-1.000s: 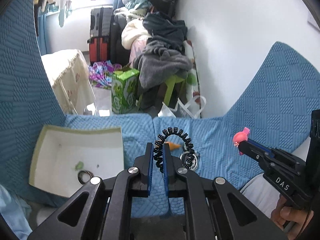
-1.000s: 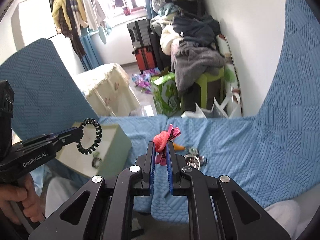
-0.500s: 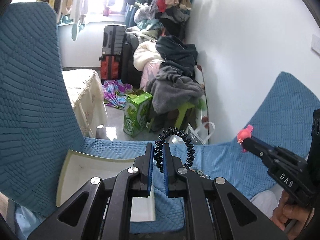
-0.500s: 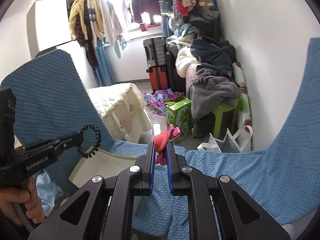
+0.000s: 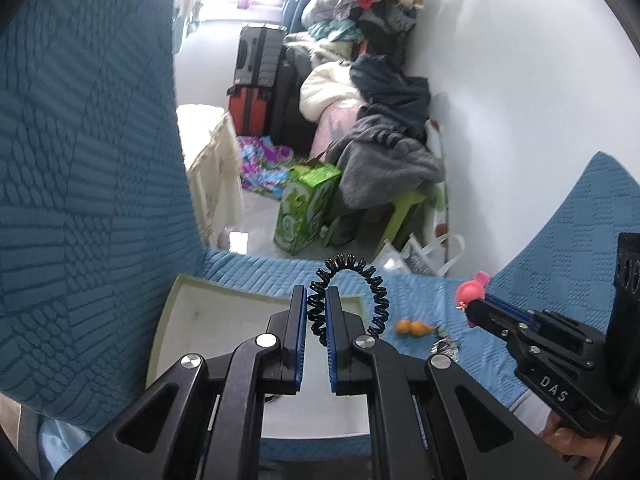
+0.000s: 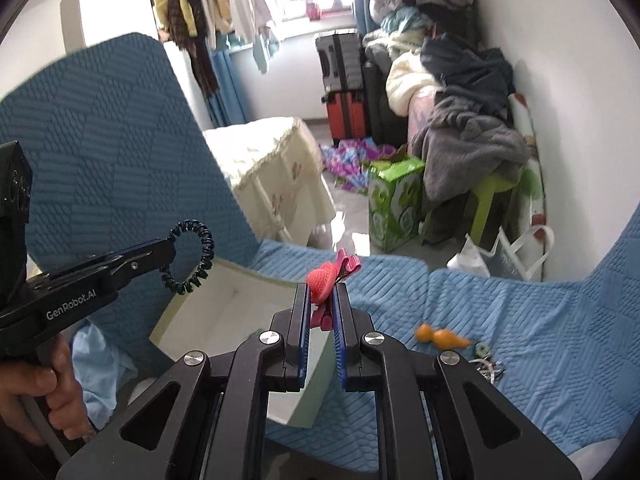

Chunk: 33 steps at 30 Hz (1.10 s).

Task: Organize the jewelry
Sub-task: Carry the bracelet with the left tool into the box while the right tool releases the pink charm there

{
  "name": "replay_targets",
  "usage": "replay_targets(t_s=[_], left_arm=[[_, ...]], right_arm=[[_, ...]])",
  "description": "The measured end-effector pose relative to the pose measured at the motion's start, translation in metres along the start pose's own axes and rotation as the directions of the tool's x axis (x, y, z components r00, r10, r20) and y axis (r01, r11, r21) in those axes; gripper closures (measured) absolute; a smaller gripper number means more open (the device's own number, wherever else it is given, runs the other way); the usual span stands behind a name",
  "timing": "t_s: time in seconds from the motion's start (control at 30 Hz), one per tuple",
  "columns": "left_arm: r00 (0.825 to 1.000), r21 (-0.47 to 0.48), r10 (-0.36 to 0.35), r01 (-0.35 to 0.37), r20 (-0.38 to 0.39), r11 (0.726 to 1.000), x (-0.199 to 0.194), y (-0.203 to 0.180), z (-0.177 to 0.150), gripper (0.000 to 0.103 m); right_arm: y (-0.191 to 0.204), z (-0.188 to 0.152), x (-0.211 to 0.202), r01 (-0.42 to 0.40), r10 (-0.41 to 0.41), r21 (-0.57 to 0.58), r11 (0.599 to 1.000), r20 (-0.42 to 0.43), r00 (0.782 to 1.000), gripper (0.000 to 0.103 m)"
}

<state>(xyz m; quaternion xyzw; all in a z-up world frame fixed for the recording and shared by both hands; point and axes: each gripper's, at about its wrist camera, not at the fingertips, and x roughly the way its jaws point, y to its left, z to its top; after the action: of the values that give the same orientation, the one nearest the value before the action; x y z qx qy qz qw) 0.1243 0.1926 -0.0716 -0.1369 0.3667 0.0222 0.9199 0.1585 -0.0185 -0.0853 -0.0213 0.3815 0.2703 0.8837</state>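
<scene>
While pinched, coiled black hair tie (image 5: 347, 297) loops | ribbed blue cover (image 5: 88, 184)

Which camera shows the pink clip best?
The right wrist view: the pink clip sits close and centred, pinched in the right gripper, so its strawberry-like top and prongs show. The left wrist view shows the clip only small and from the side, at the gripper's tip.
</scene>
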Motion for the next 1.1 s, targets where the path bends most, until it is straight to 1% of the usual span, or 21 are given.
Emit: replay_targets(t_s=[0.1,0.23,0.37,0.53,0.77,0.9,1.0,1.03,1.1], left_arm=[[0.999,-0.002,0.020,-0.020,-0.037,1.000,0.015,0.017,-0.007,0.096],[0.996,-0.009,0.022,-0.023,-0.086,1.000,0.034,0.032,-0.017,0.096],[0.991,-0.015,0.023,-0.025,-0.129,1.000,0.051,0.042,-0.025,0.096],[0.984,-0.028,0.024,-0.030,-0.175,0.999,0.069,0.058,-0.038,0.096],[0.977,-0.051,0.027,-0.039,-0.212,0.998,0.083,0.065,-0.050,0.096],[0.979,-0.057,0.023,-0.035,-0.202,0.998,0.080,0.062,-0.051,0.096],[0.983,-0.057,0.033,-0.044,-0.182,0.997,0.072,0.059,-0.046,0.095],[0.984,-0.058,0.044,-0.055,-0.172,0.997,0.068,0.059,-0.044,0.094],[0.986,-0.068,0.051,-0.063,-0.156,0.996,0.061,0.058,-0.039,0.093]], right_arm=[[0.005,-0.002,0.017,-0.001,0.001,-0.005,1.000,-0.035,0.999,0.094],[0.010,-0.011,0.036,-0.004,0.005,0.007,1.000,-0.083,0.997,0.094],[0.015,-0.022,0.058,-0.013,0.015,0.017,1.000,-0.146,0.989,0.094],[0.021,-0.033,0.077,-0.017,0.018,0.007,1.000,-0.199,0.980,0.094],[0.025,-0.048,0.094,-0.028,0.023,-0.015,1.000,-0.251,0.968,0.094],[0.023,-0.047,0.091,-0.041,0.037,-0.011,0.999,-0.246,0.969,0.094],[0.019,-0.043,0.084,-0.058,0.056,0.002,0.998,-0.237,0.970,0.093],[0.019,-0.041,0.081,-0.061,0.059,-0.005,0.998,-0.230,0.971,0.091],[0.016,-0.035,0.079,-0.063,0.058,-0.017,0.998,-0.225,0.973,0.077]])
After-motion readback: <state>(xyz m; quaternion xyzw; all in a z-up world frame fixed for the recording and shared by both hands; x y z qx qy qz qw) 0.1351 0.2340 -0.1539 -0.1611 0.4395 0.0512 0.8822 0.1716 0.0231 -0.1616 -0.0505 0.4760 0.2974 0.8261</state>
